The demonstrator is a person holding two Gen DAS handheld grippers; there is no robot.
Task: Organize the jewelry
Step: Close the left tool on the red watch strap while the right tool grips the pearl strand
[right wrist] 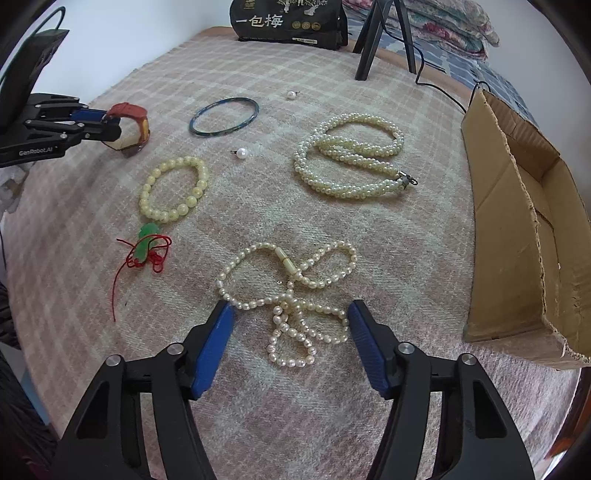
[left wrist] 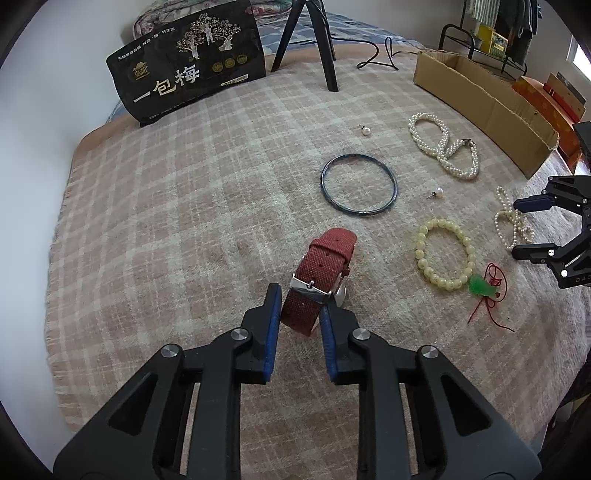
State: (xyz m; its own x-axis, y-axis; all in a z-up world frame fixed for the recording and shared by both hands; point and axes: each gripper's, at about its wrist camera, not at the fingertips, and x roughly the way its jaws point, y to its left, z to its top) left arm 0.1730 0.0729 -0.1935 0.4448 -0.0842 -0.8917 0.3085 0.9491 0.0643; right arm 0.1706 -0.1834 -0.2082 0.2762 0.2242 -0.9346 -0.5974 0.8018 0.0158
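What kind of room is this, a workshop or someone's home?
Most likely a bedroom at home: the jewelry lies on a pink plaid woollen blanket spread over a bed, with floral folded bedding behind and a black clothes rack nearby.

— What is the watch (left wrist: 320, 273) strap made of?
— A coarse red woven cloth is seen, matt, with a polished metal buckle.
— And the bedding beneath?
— A fuzzy, napped checked blanket (left wrist: 184, 206) in pink and cream is shown.
— The beads?
— A glossy pearly sheen is carried by the thin pearl strand (right wrist: 291, 302) and the twisted pearl rope (right wrist: 351, 155); the pale yellow bead bracelet (right wrist: 173, 192) looks smooth and waxy, with a translucent green pendant on red cord.
— The bangle (right wrist: 224, 116)?
— A smooth, shiny dark blue-green surface is seen.
— The box (right wrist: 517, 236)?
— Raw brown corrugated cardboard, matt, torn at the edge.
— The gripper pads (right wrist: 216, 343)?
— Ribbed blue, on matt black plastic fingers with bright metal pins.
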